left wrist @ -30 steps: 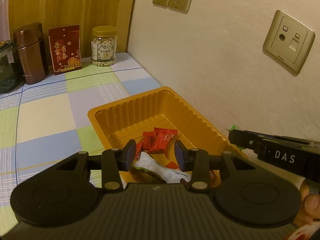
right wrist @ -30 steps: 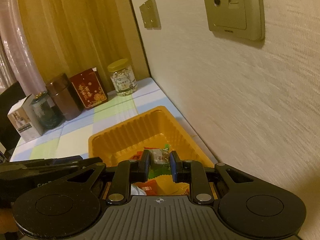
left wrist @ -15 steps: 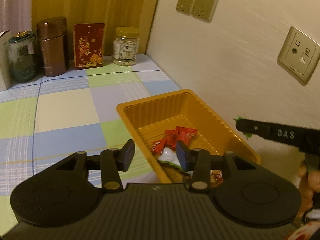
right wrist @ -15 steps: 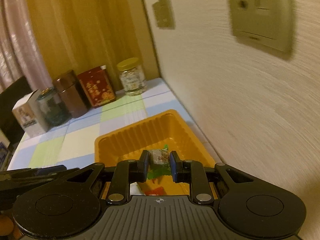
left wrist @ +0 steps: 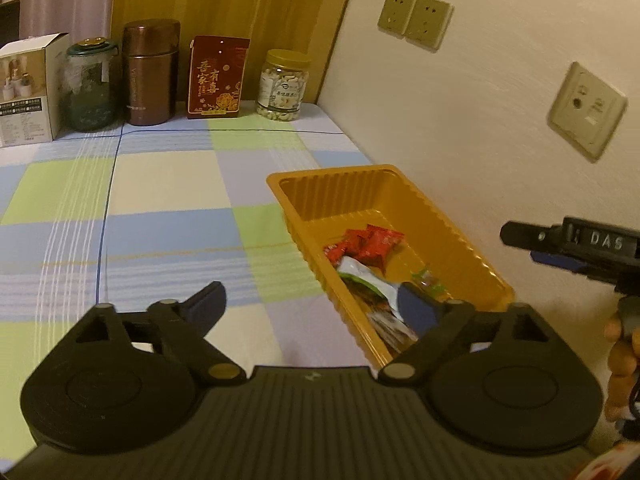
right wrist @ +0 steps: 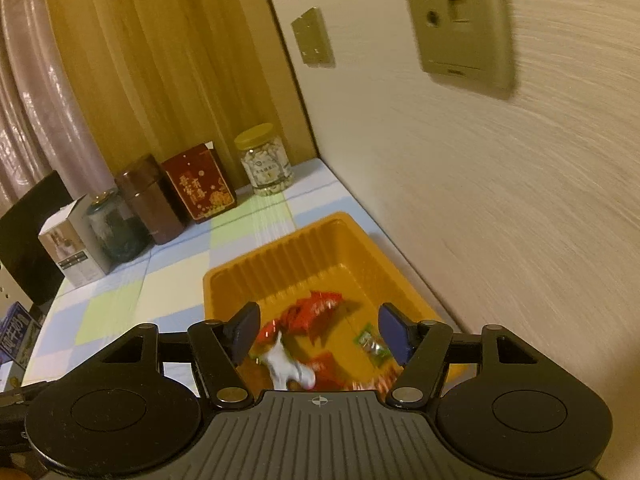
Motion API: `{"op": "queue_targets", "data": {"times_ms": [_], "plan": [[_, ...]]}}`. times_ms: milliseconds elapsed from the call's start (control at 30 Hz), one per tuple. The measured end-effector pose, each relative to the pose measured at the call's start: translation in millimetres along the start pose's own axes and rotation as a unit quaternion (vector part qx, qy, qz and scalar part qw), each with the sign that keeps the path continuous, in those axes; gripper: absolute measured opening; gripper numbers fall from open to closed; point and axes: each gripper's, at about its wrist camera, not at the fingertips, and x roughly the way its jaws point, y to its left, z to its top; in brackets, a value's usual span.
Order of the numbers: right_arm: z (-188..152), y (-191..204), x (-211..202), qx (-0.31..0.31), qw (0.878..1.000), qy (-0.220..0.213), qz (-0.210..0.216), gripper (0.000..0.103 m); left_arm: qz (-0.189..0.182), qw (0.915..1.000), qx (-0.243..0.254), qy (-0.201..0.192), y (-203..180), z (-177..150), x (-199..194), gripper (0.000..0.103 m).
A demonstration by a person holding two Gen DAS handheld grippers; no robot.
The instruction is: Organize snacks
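Observation:
An orange plastic tray sits on the checked cloth against the wall. In it lie red packets, a white packet and a small green-wrapped candy. My left gripper hovers over the tray's near left wall, its jaws opening wide with nothing between them. My right gripper hangs above the tray's near end, its jaws opening. The green candy lies loose on the tray floor below it, touching neither pad. From the left wrist view the right gripper shows side-on by the wall.
Along the back edge stand a nut jar, a red box, a brown canister, a glass jar and a white carton. The wall with sockets runs close along the tray's right side. Open cloth lies left of the tray.
The right gripper's jaws spread apart and the green candy it held dropped into the tray. The left gripper's jaws opened wide and it drew back leftward from over the tray.

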Motion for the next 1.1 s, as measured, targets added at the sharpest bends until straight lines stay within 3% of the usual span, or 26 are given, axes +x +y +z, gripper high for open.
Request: {"op": "queue_targets", "data": {"times_ms": [167, 533, 1100], "plan": [[-18.7, 2.5, -31.1, 0.009, 1.000, 0.018, -0.016, 0.066, 0.008, 0.9999, 0.003, -0.007, -9.3, -13.2, -33.9, 0.102], [-60.5, 27.7, -104.5, 0.014, 0.999, 0.022, -0.035, 0.073, 0.031, 0.9987, 0.041, -0.001, -33.2, -44.1, -107.7, 0.102], [-115.8, 68.4, -179.1, -0.050, 0.997, 0.020, -0.057, 0.079, 0.036, 0.9991, 0.009, -0.018, -38.5, -84.4, -185.3, 0.102]]}}
